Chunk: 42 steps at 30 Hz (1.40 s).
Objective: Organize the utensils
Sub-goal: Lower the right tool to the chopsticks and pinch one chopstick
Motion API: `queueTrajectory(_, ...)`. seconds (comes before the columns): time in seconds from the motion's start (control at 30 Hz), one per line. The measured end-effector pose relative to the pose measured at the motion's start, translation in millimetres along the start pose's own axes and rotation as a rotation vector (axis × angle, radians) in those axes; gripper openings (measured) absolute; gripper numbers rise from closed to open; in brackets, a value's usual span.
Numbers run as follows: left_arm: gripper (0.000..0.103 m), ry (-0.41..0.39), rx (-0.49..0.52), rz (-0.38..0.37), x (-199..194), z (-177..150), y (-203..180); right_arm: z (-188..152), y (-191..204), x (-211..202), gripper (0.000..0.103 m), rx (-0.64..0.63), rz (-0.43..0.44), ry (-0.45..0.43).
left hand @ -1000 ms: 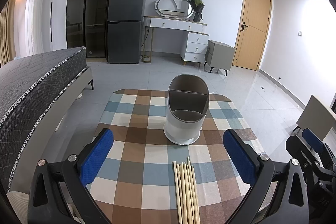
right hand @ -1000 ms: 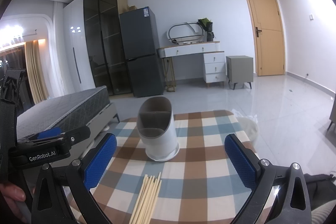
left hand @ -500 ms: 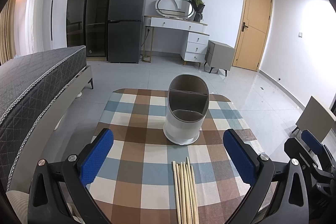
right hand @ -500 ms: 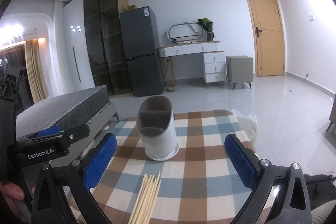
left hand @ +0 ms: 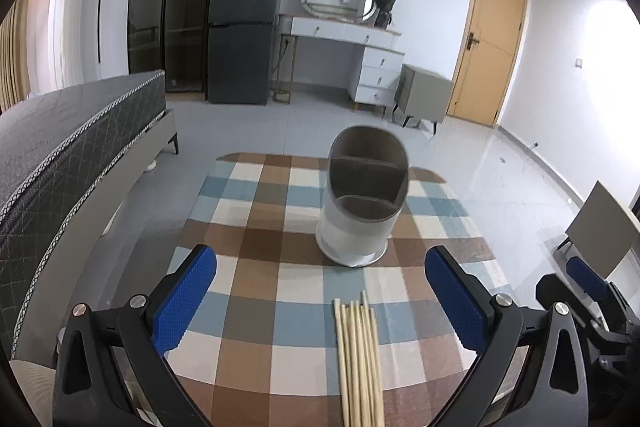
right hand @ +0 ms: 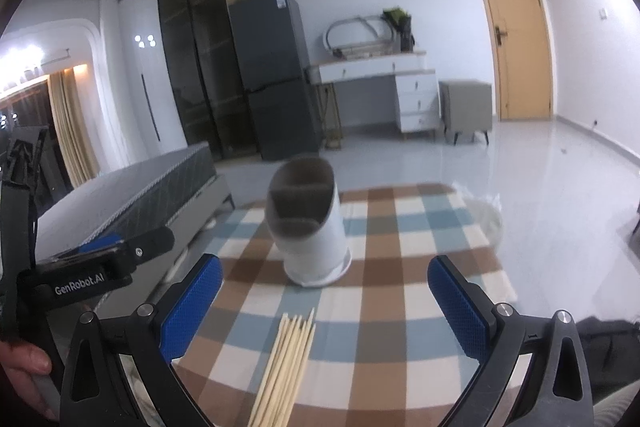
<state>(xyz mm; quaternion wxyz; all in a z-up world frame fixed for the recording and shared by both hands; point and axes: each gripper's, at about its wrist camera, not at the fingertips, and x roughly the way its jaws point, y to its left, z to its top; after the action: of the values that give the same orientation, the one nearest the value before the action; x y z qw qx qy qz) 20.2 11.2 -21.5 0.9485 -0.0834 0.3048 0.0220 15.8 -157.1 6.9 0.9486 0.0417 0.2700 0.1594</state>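
Both hand-held grippers, left [left hand: 320, 301] and right [right hand: 325, 301], hover spread wide and empty; chopsticks [left hand: 359, 355] lie on the checked surface [left hand: 256, 331] near the empty holder [left hand: 362, 203], nothing sorted yet

A bundle of pale wooden chopsticks [left hand: 358, 359] lies flat on the checked bench, tips toward the upright white utensil holder [left hand: 362, 203] (grey, divided inside), apart.

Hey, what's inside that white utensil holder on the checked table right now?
The utensil holder shows grey dividers and compartments with nothing sticking out; their bottoms are hidden by the walls. The chopsticks lie on the tablecloth, outside it.
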Motion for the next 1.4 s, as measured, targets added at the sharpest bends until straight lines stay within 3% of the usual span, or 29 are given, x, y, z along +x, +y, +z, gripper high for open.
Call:
queueTrajectory(0.1,0.101,0.065,-0.026,0.016,17,1,7,-5,-2,24,0.098,0.032,0.037,0.113)
queueTrajectory(0.23,0.101,0.126,-0.092,0.040,35,4,25,-16,2,61,0.090,-0.007,0.001,0.253)
queueTrajectory(0.33,0.101,0.178,-0.152,0.057,48,5,41,-27,1,90,0.074,0.001,0.001,0.366)
queueTrajectory(0.5,0.101,0.246,-0.235,0.067,63,6,61,-46,3,135,0.064,-0.013,0.011,0.543)
queueTrajectory(0.6,0.101,0.278,-0.270,0.070,70,7,68,-57,6,159,0.061,-0.022,0.014,0.632)
queueTrajectory(0.7,0.101,0.309,-0.292,0.068,77,7,72,-66,10,177,0.051,-0.050,-0.008,0.700)
queueTrajectory(0.83,0.101,0.338,-0.326,0.066,83,7,80,-73,15,187,0.038,-0.089,-0.054,0.740)
queueTrajectory(1.07,0.101,0.371,-0.364,0.068,86,5,86,-72,30,193,0.032,-0.183,-0.118,0.771)
queueTrajectory(1.23,0.101,0.362,-0.347,0.083,87,6,87,-70,34,195,0.030,-0.181,-0.121,0.764)
queueTrajectory(1.3,0.101,0.363,-0.334,0.098,88,4,87,-70,36,198,0.025,-0.186,-0.114,0.752)
queueTrajectory(1.4,0.101,0.377,-0.317,0.111,94,0,88,-69,33,198,0.005,-0.160,-0.091,0.722)
